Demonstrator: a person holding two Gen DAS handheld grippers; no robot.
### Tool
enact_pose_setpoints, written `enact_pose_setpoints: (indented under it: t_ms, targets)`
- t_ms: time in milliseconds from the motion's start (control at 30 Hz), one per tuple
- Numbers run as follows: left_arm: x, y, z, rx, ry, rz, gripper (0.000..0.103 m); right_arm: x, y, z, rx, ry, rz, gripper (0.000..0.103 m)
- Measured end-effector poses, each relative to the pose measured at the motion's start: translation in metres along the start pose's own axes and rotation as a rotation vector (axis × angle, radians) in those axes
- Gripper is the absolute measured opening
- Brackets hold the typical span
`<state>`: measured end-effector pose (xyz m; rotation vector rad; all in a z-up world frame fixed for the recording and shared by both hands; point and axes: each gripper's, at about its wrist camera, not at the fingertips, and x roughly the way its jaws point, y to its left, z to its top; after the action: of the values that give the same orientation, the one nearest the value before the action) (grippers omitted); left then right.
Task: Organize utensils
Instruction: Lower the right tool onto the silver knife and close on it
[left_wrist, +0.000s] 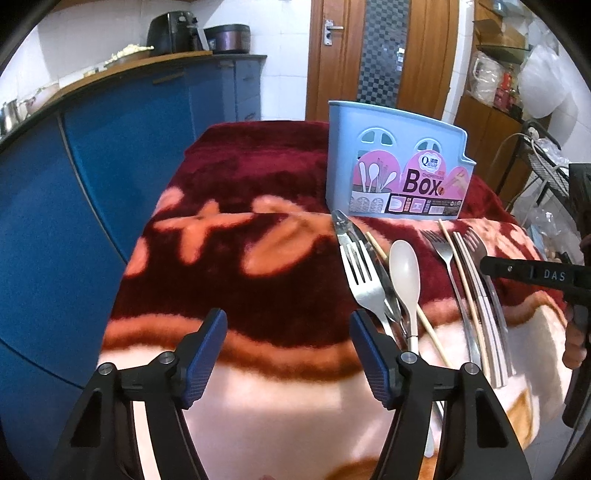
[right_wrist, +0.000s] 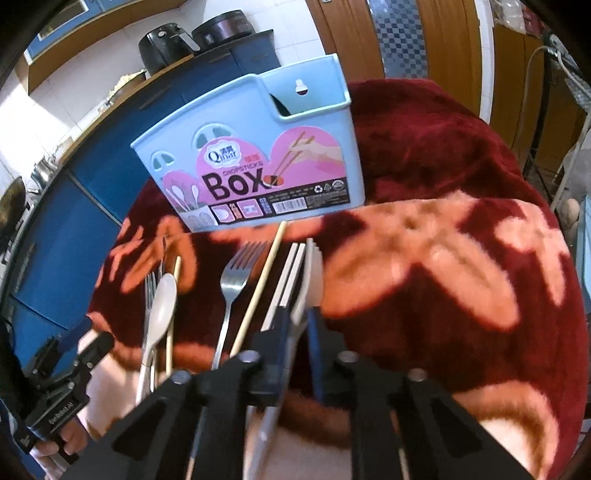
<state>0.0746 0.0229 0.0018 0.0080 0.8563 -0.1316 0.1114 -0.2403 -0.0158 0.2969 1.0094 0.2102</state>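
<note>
Utensils lie in a loose row on the red blanket (left_wrist: 258, 280), handles toward the person and tips toward the blue box (right_wrist: 258, 147), which stands upright just beyond them. Right gripper (right_wrist: 299, 332) is nearer the work: its fingers are nearly closed around the handle of the rightmost fork (right_wrist: 312, 273), whose long axis runs straight ahead to the box (so the lift, I judge, goes forward and up). Left gripper (left_wrist: 288, 354) hangs spread wide and empty, just left of another fork (left_wrist: 364, 277) and a pale spoon (left_wrist: 405, 273).
</note>
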Motion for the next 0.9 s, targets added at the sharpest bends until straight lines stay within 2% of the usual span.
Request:
enact_pose_setpoints:
  t_ms: [200, 333, 433, 633, 800, 900]
  targets:
    - [0.015, -0.002, 0.009, -0.011, 0.076, -0.068, 0.054, -0.015, -0.007, 0.001, -0.023, -0.024, -0.016, 0.007]
    - [0.026, -0.003, 0.014, -0.048, 0.146, -0.153, 0.052, -0.022, -0.014, -0.001, -0.039, -0.017, -0.041, 0.007]
    - [0.028, -0.01, 0.017, -0.036, 0.183, -0.204, 0.052, -0.025, -0.019, -0.004, -0.045, -0.007, -0.046, 0.007]
    - [0.035, -0.024, 0.021, 0.004, 0.26, -0.162, 0.052, -0.027, -0.028, -0.008, -0.044, 0.001, -0.044, 0.007]
    - [0.04, -0.023, 0.025, -0.039, 0.288, -0.204, 0.052, -0.025, -0.029, -0.011, -0.043, 0.005, -0.031, 0.007]
    - [0.042, -0.028, 0.024, -0.016, 0.297, -0.184, 0.052, -0.025, -0.029, -0.011, -0.041, 0.004, -0.026, 0.007]
